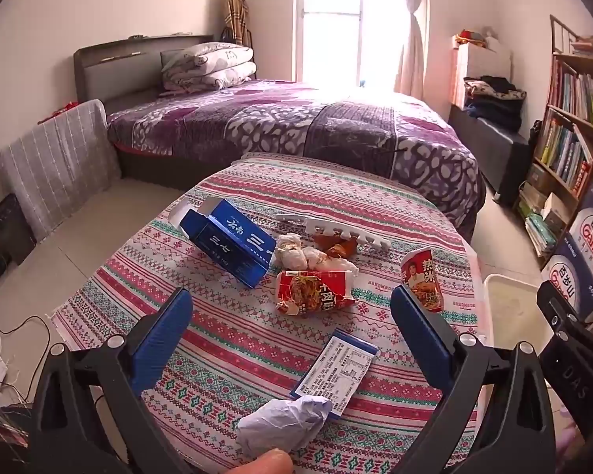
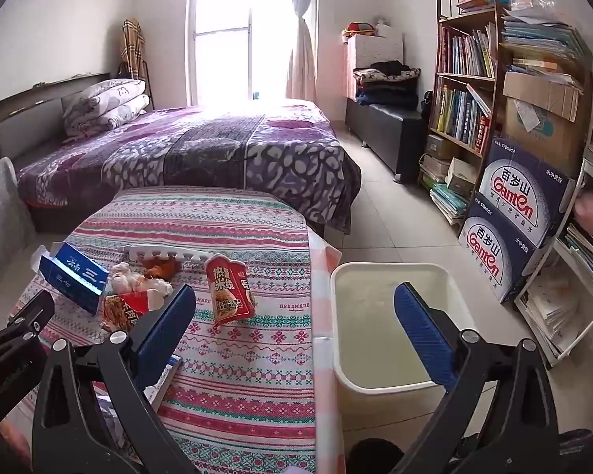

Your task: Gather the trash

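Both sets of jaws stand wide apart and hold nothing. The left gripper (image 1: 292, 324) hangs over the near part of the table (image 1: 395, 205), its blue pads framing the litter; the right gripper (image 2: 296, 316) straddles the table's right edge, one pad over the cloth, the other over the bin (image 2: 375, 389).

Closest to the left jaws lies a paper ball (image 1: 284, 422), touching a flat leaflet (image 1: 336, 371). Farther out sits a crushed red wrapper (image 1: 312, 290), with wads of tissue (image 1: 296, 252) and a blue box (image 1: 229, 243) just beyond it. A red cup (image 2: 231, 294) lies on its side nearer the right jaws, and a white comb-like strip (image 1: 332, 231) sits at the back.

The bin stands on the floor just beside the table (it looks empty, so collecting seems barely begun).

A sensible first pick, I judge, is the paper ball for the left gripper and the cup for the right, since each is nearest. The ball should squash easily: lower the jaws around its middle and close firmly. The leaflet is flat, so it may need lifting by an edge. The cup could roll; grip across its body, not along it.
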A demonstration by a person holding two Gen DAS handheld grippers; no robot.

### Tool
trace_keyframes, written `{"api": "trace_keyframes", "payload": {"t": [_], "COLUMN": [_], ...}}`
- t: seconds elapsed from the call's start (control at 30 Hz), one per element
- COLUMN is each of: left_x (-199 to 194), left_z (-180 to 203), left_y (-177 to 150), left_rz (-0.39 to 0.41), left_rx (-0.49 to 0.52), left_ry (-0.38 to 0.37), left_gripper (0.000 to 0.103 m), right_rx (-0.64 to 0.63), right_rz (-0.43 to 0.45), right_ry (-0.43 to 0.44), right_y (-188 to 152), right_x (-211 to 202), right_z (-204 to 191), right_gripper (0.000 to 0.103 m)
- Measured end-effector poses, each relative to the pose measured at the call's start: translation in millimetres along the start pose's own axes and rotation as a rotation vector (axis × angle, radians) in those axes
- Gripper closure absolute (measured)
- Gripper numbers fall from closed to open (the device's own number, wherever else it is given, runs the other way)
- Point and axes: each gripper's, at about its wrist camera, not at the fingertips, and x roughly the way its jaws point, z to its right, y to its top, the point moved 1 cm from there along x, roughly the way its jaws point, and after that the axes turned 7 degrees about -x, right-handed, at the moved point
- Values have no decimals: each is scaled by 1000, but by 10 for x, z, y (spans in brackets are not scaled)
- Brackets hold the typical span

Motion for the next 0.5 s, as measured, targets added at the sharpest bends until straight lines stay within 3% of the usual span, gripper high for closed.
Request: {"api": "trace_keyframes", "payload": {"t": [0.5], "left_x": [11], "left_z": [-30], "left_y": [0], "left_rz": [6], "left_rx": [-6], "left_ry": [3], "left_gripper": [6], "right_rx": [-6], "right_rz": [0], "right_ry": [7], "right_y": [-34], "right_x": [14], "right_z": [-34], "right_gripper": [7]}}
